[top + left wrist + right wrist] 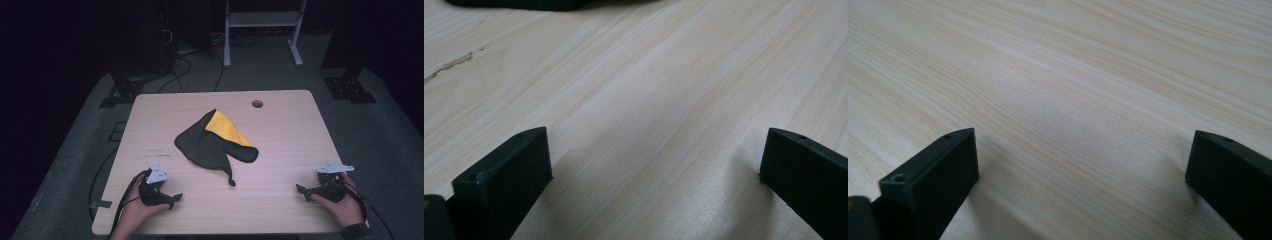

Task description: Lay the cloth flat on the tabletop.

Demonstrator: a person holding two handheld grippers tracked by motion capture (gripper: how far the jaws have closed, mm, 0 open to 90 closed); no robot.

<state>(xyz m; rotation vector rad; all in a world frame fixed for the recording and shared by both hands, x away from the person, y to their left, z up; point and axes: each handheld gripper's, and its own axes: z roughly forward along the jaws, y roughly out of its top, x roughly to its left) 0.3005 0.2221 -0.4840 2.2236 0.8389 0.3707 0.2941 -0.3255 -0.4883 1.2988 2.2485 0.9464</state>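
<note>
Currently resting both tools low on the pale wood-grain rectangular tabletop (280,210), near its front edge, hands well apart. Left gripper (176,198) sitting with jaws spread wide and nothing between them; in the left gripper view just bare wood in the gap (654,150), with a dark edge of the cloth (544,4) showing at the top. Right gripper (300,190) likewise splayed wide and empty, pointing inward, bare grain between its black blocks (1083,150). Lying crumpled in the middle of the table: the black soft fabric cloth with a yellow-orange inner face (215,142), partly folded over itself, yellow patch (225,127) turned up at the far side, a thin knotted tail (231,181) trailing toward the person. Well apart from both grippers, untouched. Probably getting ready to spread or fold it. Doing it well: approaching low and level, one gripper per side, picking real corners or a single-layer edge rather than the bunched middle; likely taking the tail end with the left and the rounded flap (247,154) with the right. Closing fully on fabric before lifting, pulling apart gently, avoiding dragging the pile across the round grommet hole (257,104) at the back.
</note>
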